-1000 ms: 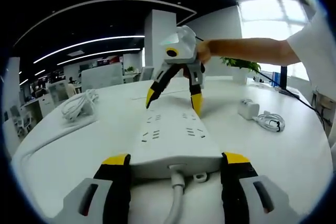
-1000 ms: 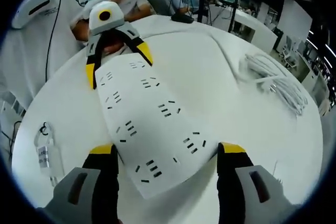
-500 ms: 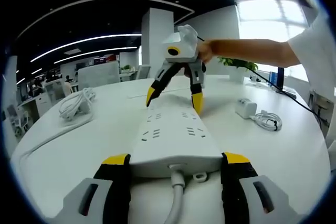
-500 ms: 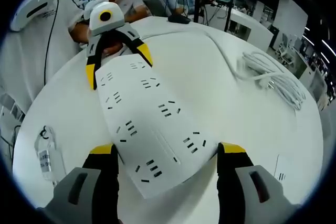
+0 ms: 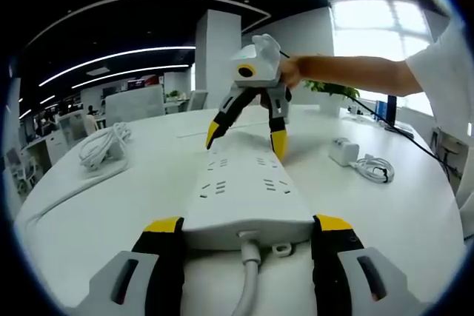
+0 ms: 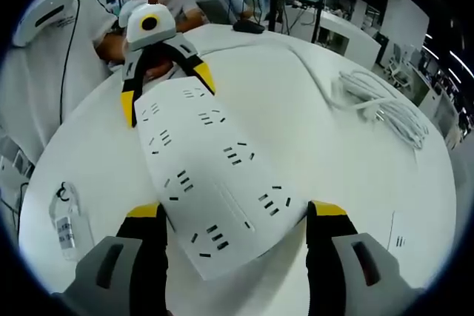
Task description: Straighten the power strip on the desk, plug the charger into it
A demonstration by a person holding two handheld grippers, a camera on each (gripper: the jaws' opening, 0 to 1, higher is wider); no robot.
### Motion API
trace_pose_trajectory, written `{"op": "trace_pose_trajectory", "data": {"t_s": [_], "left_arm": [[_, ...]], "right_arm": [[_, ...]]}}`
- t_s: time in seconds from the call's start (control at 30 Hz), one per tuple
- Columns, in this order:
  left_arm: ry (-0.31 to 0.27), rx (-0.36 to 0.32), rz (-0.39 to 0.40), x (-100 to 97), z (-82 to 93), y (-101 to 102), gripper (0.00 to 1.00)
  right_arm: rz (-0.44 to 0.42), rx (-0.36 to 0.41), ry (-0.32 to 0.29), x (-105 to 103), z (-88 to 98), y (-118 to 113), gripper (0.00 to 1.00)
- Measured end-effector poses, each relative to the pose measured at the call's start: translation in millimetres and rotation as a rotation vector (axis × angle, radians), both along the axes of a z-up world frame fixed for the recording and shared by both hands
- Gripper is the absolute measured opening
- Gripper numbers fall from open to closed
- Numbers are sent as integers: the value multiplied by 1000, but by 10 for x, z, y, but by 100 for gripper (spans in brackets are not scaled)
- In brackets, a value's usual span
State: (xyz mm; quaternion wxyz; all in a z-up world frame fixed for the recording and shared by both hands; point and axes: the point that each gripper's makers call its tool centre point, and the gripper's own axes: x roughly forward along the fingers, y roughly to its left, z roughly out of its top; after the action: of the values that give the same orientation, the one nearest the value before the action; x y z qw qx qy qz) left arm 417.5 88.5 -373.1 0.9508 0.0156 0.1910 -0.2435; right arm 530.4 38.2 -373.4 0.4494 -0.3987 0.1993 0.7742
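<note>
The power strip lies flat on the white desk, socket face up, and is the reference for all positions below. In the left gripper view its cable end is nearest the camera, with the cable leaving that end toward the bottom of the view. In the right gripper view the power strip runs from the near edge away toward the far gripper.

The left gripper straddles the cable end: both yellow-tipped jaws stand spread, one on each long side of the strip, close against its edges — firm clamping cannot be confirmed. In the right gripper view this same left gripper appears at the strip's far end, its jaws apart across the strip's width.

The right gripper straddles the opposite end in the same manner, jaws spread on either side of the strip. In the left gripper view the right gripper stands over the far end, tips down at the strip's edges, held by a hand.

The charger (a white block with a coiled lead) rests on the desk well apart from the strip, off its right side in the left gripper view. A coiled white cable bundle lies off the strip's other side; the same cable bundle is visible in the right gripper view — also well apart from the strip.
</note>
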Motion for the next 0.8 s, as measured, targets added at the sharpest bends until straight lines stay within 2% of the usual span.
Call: {"op": "trace_pose_trajectory", "data": {"t_s": [0.8], "left_arm": [[-3, -3, -88, 35, 10, 66, 70]], "right_arm": [[-87, 45, 23, -55, 24, -20, 75]]}}
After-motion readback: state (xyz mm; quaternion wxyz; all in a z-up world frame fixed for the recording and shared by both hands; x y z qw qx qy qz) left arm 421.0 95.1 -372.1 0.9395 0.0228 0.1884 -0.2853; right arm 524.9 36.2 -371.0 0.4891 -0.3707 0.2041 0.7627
